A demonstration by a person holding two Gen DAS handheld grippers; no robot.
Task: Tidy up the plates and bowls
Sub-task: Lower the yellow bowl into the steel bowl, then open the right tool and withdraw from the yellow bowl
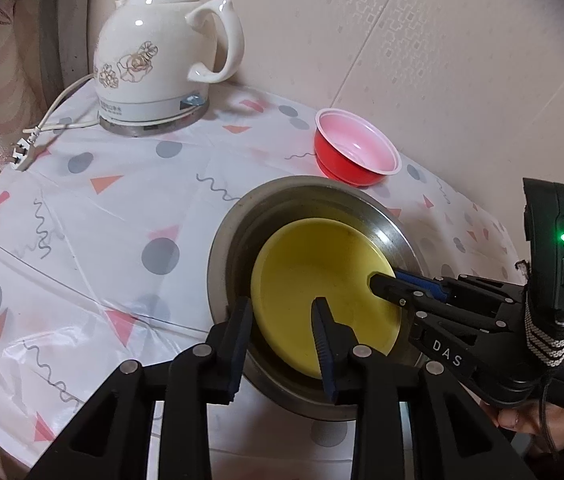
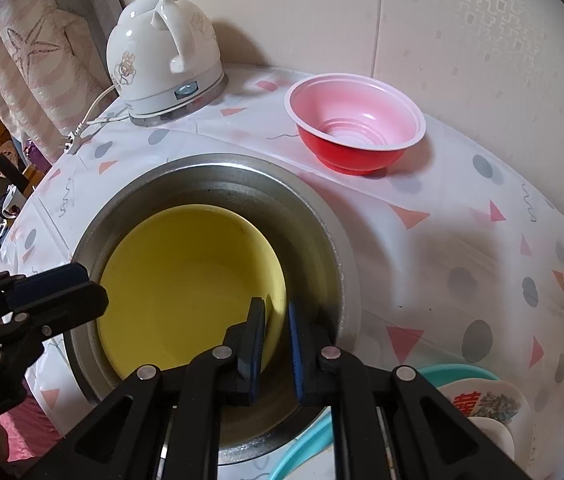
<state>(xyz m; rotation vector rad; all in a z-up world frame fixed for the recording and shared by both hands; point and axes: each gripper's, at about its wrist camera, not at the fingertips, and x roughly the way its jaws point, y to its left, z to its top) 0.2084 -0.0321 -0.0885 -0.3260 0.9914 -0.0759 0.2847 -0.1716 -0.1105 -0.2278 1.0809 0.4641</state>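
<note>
Left wrist view. Shows a yellow plate [image 1: 314, 280] inside a big steel bowl [image 1: 218, 248], close to the near side. Looks round, flat and plain, with a low rim and a few small dark marks. Fills much of the shiny grey bowl.

Shows the left gripper [image 1: 282, 308] low in the middle, with its 2 fingers apart. Puts 1 finger just outside the plate's near rim and 1 above the yellow inside, so the rim is between them but not squeezed. Shows the right gripper [image 1: 376, 278] coming in from the right, held by a hand [image 1: 530, 420], pinching the plate's right rim between a blue pad and a black one.

Farther back, on a white tablecloth [image 1: 102, 220] with grey dots and pink triangles: 1 red bowl [image 1: 356, 152], pale pink inside, standing upright just behind the steel bowl. Well to the left, a white kettle [image 1: 154, 52] with flowers on it, and its plug [image 1: 22, 152] lying loose.

Right wrist view. Shows the yellow plate [image 2: 186, 280] again, down in the steel bowl [image 2: 210, 160]. Shows the right gripper [image 2: 276, 308] closed tight on the plate's right rim, 1 finger on each side. Shows the left gripper [image 2: 90, 284] at the plate's left rim. Behind, the red bowl [image 2: 358, 120] and the kettle [image 2: 162, 52]. At the bottom right, a teal plate [image 2: 458, 372] with a white dish [image 2: 490, 404] on it, red print on top.
</note>
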